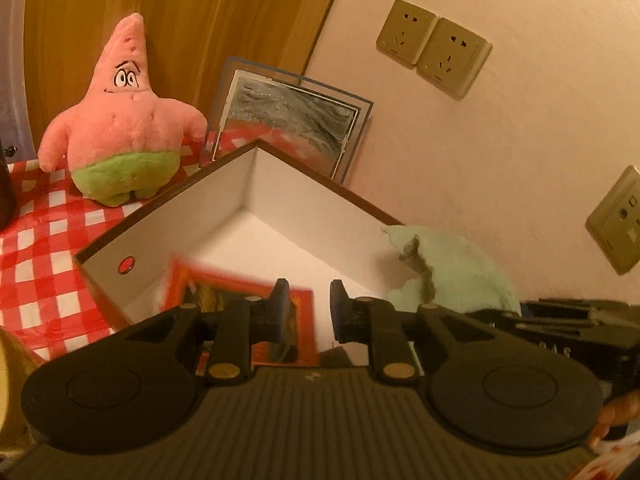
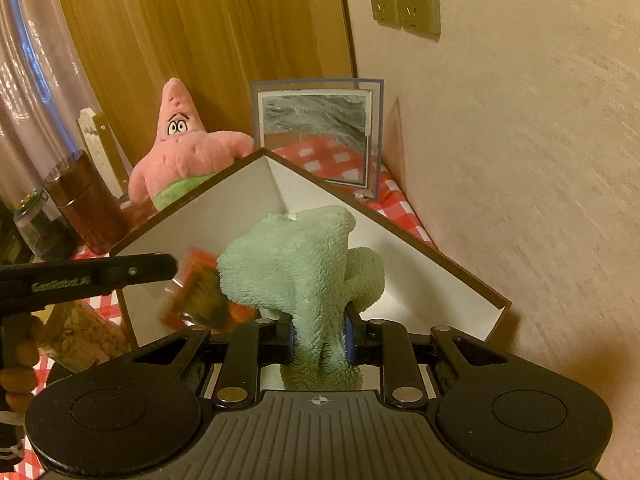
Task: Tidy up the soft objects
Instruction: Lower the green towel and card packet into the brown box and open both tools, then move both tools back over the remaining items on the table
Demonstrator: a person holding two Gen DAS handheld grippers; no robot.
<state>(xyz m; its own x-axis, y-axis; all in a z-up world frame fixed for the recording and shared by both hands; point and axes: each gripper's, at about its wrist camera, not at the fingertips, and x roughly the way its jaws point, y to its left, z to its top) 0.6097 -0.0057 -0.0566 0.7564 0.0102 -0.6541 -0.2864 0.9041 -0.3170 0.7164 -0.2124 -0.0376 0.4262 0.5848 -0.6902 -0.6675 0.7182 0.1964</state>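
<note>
A white open box [image 1: 224, 200] with a brown rim stands on the red checked cloth; it also shows in the right wrist view [image 2: 224, 208]. My right gripper [image 2: 319, 338] is shut on a mint green fluffy cloth [image 2: 304, 256] and holds it over the box; the cloth shows at the right of the left wrist view [image 1: 456, 272]. My left gripper [image 1: 309, 304] is open over the box's near side. A blurred red packet [image 1: 224, 292] is just below it, inside the box; it also shows in the right wrist view [image 2: 200, 292]. A pink and green star plush [image 1: 120, 120] sits behind the box, also in the right wrist view [image 2: 180, 152].
A framed picture [image 1: 288, 124] leans in the corner behind the box. Wall sockets [image 1: 434, 46] are on the right wall. A brown tumbler [image 2: 86, 200] and a jar of snacks [image 2: 80, 340] stand left of the box. A wooden panel is behind.
</note>
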